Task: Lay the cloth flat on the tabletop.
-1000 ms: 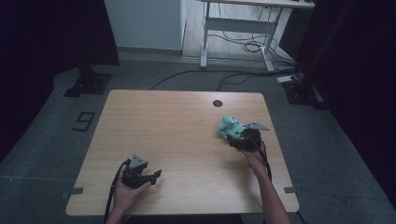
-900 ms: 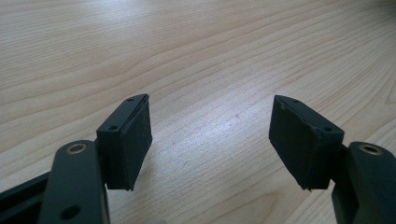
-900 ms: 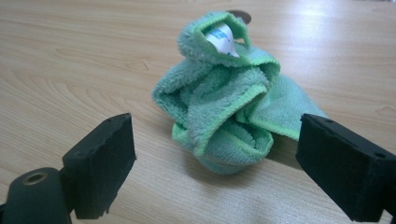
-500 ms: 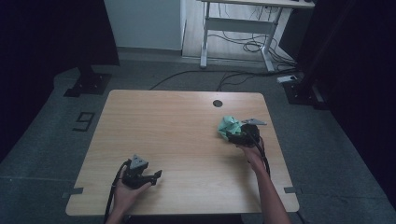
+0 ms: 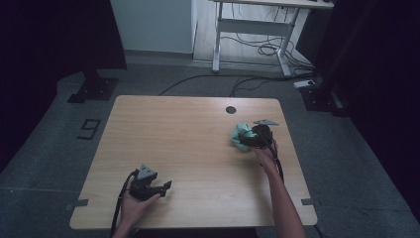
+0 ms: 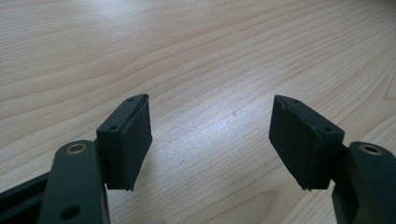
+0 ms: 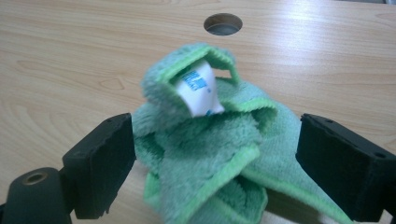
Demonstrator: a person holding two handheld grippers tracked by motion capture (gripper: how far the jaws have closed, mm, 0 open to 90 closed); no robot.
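A crumpled green cloth (image 5: 242,136) lies on the right side of the wooden table (image 5: 188,134). In the right gripper view the green cloth (image 7: 215,154) is bunched up, with a white tag (image 7: 198,91) sticking out of a fold. My right gripper (image 7: 215,168) is open, its jaws standing on either side of the cloth. In the high view the right gripper (image 5: 251,140) sits just right of the cloth. My left gripper (image 5: 163,187) rests near the table's front left, held in a hand. The left gripper (image 6: 210,140) is open over bare wood with nothing between its jaws.
A round cable hole (image 5: 230,109) is in the table near its far edge, also seen as the hole (image 7: 223,23) beyond the cloth. Behind the table stand a desk frame (image 5: 252,29) with cables on the floor and dark stands at both sides.
The right gripper has moved slightly forward to the green cloth and now brackets it. The left gripper has stayed in place.
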